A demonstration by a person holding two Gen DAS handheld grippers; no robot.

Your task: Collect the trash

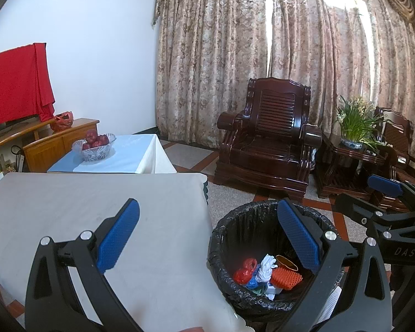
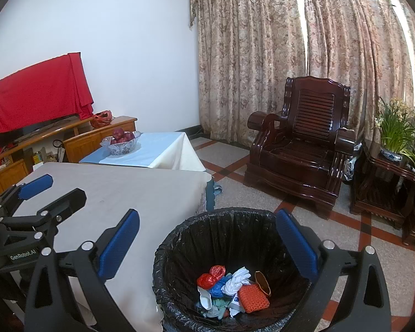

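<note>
Far left: red cloth (image 2: 38, 94) draped over a dark TV on the wooden cabinet (image 2: 96, 135). Next, cut-glass bowl of red apples (image 2: 121, 141) on a small table under a pale blue cloth (image 2: 163, 149).

Near table with the plain grey-white cloth (image 1: 96, 202): no trash visible on it in either view.

Left gripper (image 1: 207, 240): blue-padded fingers spread wide, nothing between them. It straddles the table edge, left finger over the cloth, right finger over the bin.

Round bin lined with a black plastic bag (image 2: 229, 221) stands on the floor, touching or just beside the table's right edge; can't tell which. Trash sits at the bottom: red plastic bag (image 2: 210, 276), white crumpled glove or tissue (image 2: 236, 280), orange nubby pad (image 2: 253, 297), blue scrap, small brown cup.

Right gripper (image 2: 207, 242): fingers also spread wide, empty, centred above the bin mouth.

Key relation: bin is below and straight ahead of the right fingers, below-right of the left. Right hand is nearer. The bin is round, so no axis to align to.

Judgement: collection looks finished or close; any remaining pieces are out of view.

Right: dark carved wooden armchair (image 2: 304, 149), potted narcissus (image 2: 395, 135) on a side table.
</note>
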